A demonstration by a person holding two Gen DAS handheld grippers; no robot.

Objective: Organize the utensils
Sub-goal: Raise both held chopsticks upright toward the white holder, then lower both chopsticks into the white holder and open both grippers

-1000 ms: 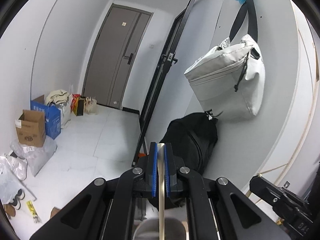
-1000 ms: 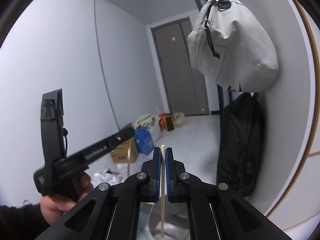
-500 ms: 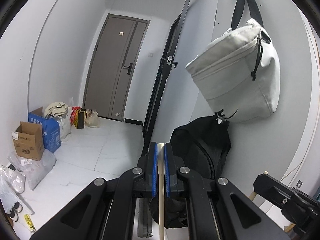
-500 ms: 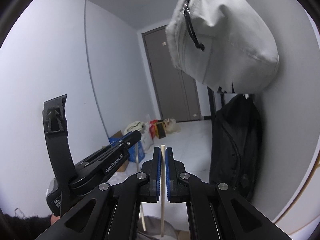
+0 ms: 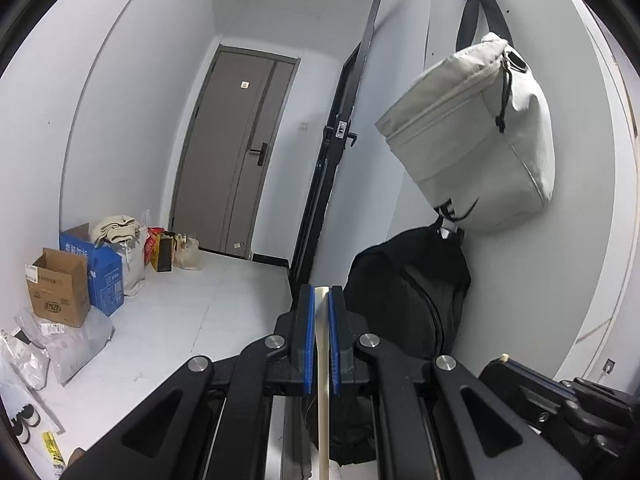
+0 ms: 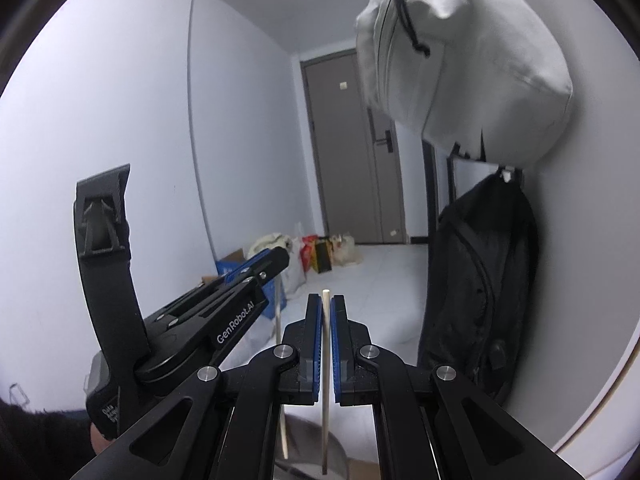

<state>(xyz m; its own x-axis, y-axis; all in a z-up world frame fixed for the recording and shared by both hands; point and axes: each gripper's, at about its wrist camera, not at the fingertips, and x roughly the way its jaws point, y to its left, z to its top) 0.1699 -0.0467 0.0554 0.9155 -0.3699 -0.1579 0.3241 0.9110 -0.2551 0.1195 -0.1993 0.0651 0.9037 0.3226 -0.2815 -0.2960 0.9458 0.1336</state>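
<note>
My left gripper [image 5: 321, 292] is shut on a pale wooden stick [image 5: 322, 380] that stands upright between its blue pads and runs down out of view. My right gripper [image 6: 326, 300] is shut on a thin pale chopstick [image 6: 325, 400], also upright, whose lower end hangs over a grey round container [image 6: 304, 440] at the bottom edge. In the right wrist view the left gripper [image 6: 276, 258] reaches in from the left, and its stick [image 6: 279, 340] also points down into the container. The right gripper [image 5: 504, 366] shows at the lower right of the left wrist view.
A grey bag [image 5: 476, 140] hangs on the right wall above a black backpack [image 5: 408, 292]. A black pole [image 5: 344, 128] stands by the wall. Cardboard boxes [image 5: 60, 288] and plastic bags [image 5: 76, 344] lie along the left wall. A grey door [image 5: 236, 148] closes the far end.
Both grippers have sunk, each still gripping its stick. In the right wrist view the left gripper has come closer to the right one.
</note>
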